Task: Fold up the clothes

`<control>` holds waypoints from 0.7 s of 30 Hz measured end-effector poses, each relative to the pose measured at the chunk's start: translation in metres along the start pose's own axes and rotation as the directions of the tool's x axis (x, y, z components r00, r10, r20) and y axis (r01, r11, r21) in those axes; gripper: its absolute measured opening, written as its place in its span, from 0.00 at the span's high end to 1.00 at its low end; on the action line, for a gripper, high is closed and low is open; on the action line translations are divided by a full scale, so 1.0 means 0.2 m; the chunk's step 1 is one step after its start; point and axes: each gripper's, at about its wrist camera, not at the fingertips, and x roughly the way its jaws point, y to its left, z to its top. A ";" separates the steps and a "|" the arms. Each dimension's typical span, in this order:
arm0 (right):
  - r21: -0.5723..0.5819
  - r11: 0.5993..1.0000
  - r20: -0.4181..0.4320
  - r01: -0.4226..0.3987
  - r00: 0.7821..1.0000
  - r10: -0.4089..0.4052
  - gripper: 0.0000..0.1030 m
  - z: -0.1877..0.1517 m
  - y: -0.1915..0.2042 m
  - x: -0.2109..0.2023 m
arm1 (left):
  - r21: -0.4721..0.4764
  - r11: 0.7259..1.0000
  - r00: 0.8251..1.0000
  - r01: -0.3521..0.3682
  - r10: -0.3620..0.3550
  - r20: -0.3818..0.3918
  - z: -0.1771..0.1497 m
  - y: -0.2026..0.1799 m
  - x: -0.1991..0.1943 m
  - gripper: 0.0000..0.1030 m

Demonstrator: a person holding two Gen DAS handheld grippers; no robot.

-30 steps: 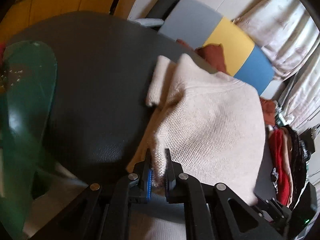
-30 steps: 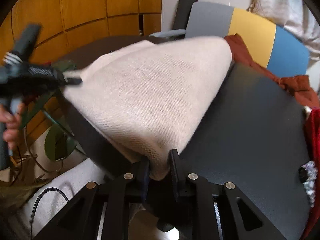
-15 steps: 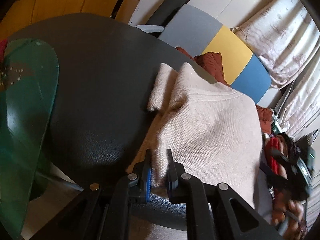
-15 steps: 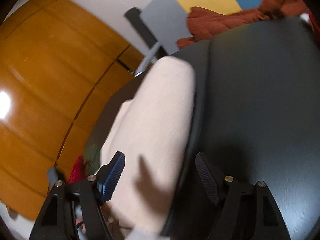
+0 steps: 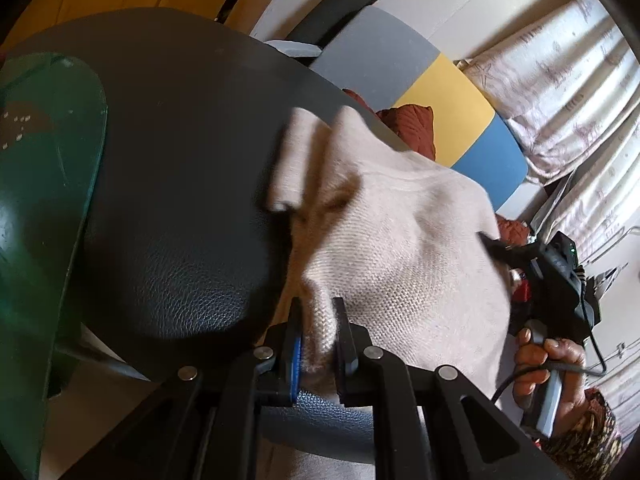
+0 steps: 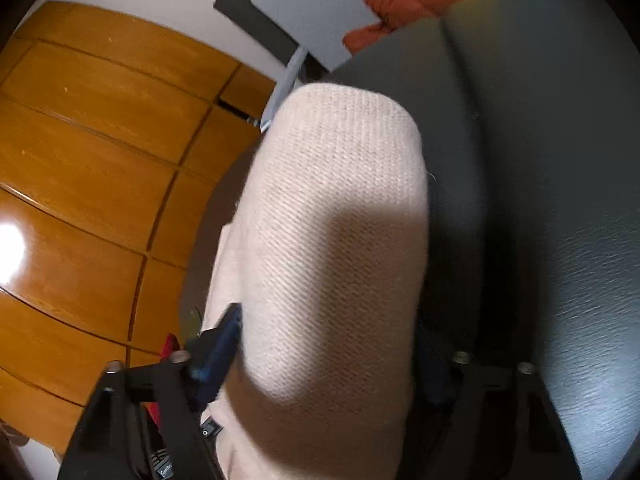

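A cream knit sweater (image 5: 400, 240) lies partly folded on a black leather-topped table (image 5: 180, 200). My left gripper (image 5: 318, 332) is shut on its near corner, at the table's front edge. In the left wrist view, my right gripper (image 5: 494, 246) comes in from the right, held by a person's hand (image 5: 536, 364), and its tip touches the sweater's right edge. In the right wrist view, the right gripper (image 6: 328, 344) stands wide open. The rounded fold of the sweater (image 6: 336, 240) fills the gap between its fingers (image 6: 224, 340), and the far finger is mostly hidden in shadow.
A green glass panel (image 5: 40, 200) stands off the table's left side. Behind the table are a chair with a grey, yellow and blue back (image 5: 440, 92), a rust-coloured garment (image 5: 412, 124) and curtains (image 5: 580, 100). Wooden wall panels (image 6: 100, 160) line the left.
My right gripper let go of the sweater, opened wide and moved in around the fold at its right edge. The left gripper kept its hold on the corner.
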 end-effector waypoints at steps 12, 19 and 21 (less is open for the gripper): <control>-0.256 0.815 0.284 0.520 0.846 -0.450 0.53 -0.15 0.18 -0.58 | 0.088 0.973 0.950 0.212 -0.184 -0.252 -0.19 -0.38 0.17 0.85; -0.299 0.666 0.378 0.684 0.725 -0.575 0.47 -0.25 -0.04 -0.70 | 0.174 0.961 0.960 0.216 -0.176 -0.217 -0.18 -0.52 0.12 0.85; -0.252 0.733 0.363 0.632 0.763 -0.534 0.40 -0.21 -0.07 -0.71 | 0.195 0.957 0.964 0.213 -0.173 -0.203 -0.17 -0.55 0.11 0.85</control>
